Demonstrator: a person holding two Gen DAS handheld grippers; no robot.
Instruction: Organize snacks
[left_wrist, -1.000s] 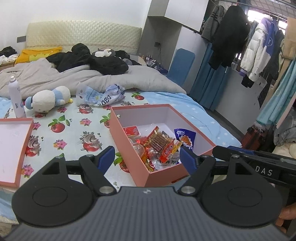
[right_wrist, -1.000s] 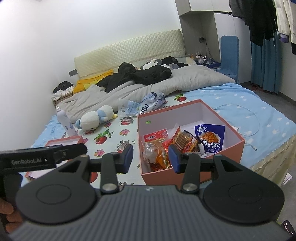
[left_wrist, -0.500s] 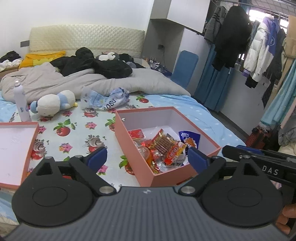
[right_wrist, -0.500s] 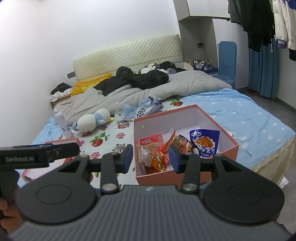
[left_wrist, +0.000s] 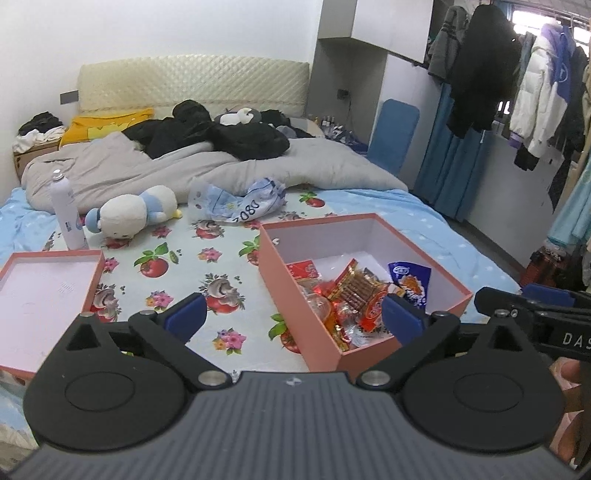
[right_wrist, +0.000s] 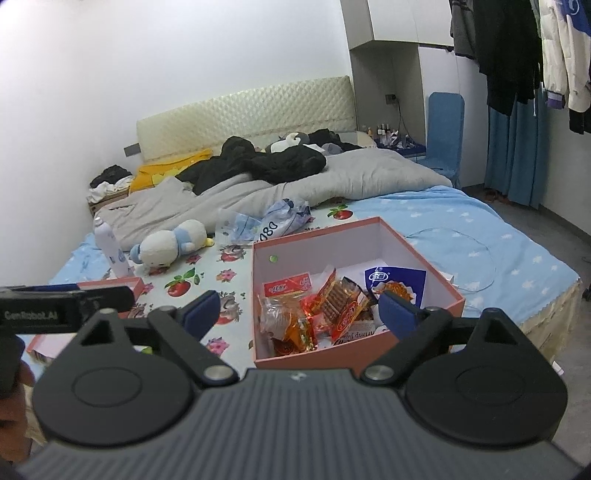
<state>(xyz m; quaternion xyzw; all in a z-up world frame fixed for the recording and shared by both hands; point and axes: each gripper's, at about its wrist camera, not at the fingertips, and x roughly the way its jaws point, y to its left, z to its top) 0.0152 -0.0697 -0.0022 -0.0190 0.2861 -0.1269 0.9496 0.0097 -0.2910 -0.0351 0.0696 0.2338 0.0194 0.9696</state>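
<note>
A pink open box (left_wrist: 284, 280) (right_wrist: 436, 273) sits on the flowered bedsheet near the bed's front edge. Inside lie several snack packets: a red-orange stick packet (left_wrist: 356, 291) (right_wrist: 340, 301), a blue packet (left_wrist: 410, 277) (right_wrist: 397, 280), a small red packet (left_wrist: 303, 269) (right_wrist: 288, 286) and clear-wrapped ones. My left gripper (left_wrist: 293, 317) is open and empty, held back from the box's near left corner. My right gripper (right_wrist: 299, 306) is open and empty, just before the box's near wall. The pink lid (left_wrist: 40, 284) (right_wrist: 110, 286) lies to the left.
A white spray bottle (left_wrist: 66, 210) (right_wrist: 110, 247), a plush toy (left_wrist: 129, 210) (right_wrist: 170, 243) and a crumpled plastic bag (left_wrist: 240, 201) (right_wrist: 266, 221) lie behind the box. A grey quilt and black clothes cover the far bed. Hanging coats and a blue curtain are at the right.
Both grippers have drawn back and risen a little from the box. The right gripper's jaws have opened wide; the left's stayed open.
</note>
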